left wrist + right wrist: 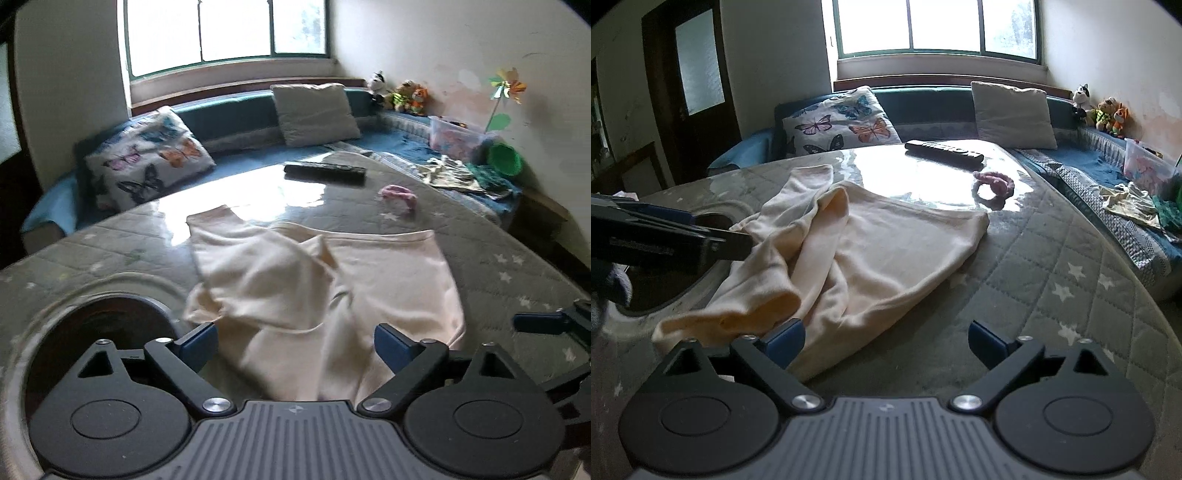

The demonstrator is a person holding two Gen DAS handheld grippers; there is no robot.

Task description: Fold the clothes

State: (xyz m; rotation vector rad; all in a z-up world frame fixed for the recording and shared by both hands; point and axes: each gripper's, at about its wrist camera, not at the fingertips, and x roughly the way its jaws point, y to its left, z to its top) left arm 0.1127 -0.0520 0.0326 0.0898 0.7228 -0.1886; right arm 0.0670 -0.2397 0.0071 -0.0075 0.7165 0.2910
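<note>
Left gripper (295,341) spread over cream garment (295,280).

Open tabletop (1015,295) was seen to the right of the cream garment (871,254), a quilted, star-printed stretch with nothing lying on it. At the far side, passage was narrowed by a black remote (943,151) and, just nearer and to its right, a pink scrunchie (993,184); a glossy bare strip was left between these and the garment's far edge. To the near left, a round dark recess (99,332) was set into the surface beside the cloth.
</note>
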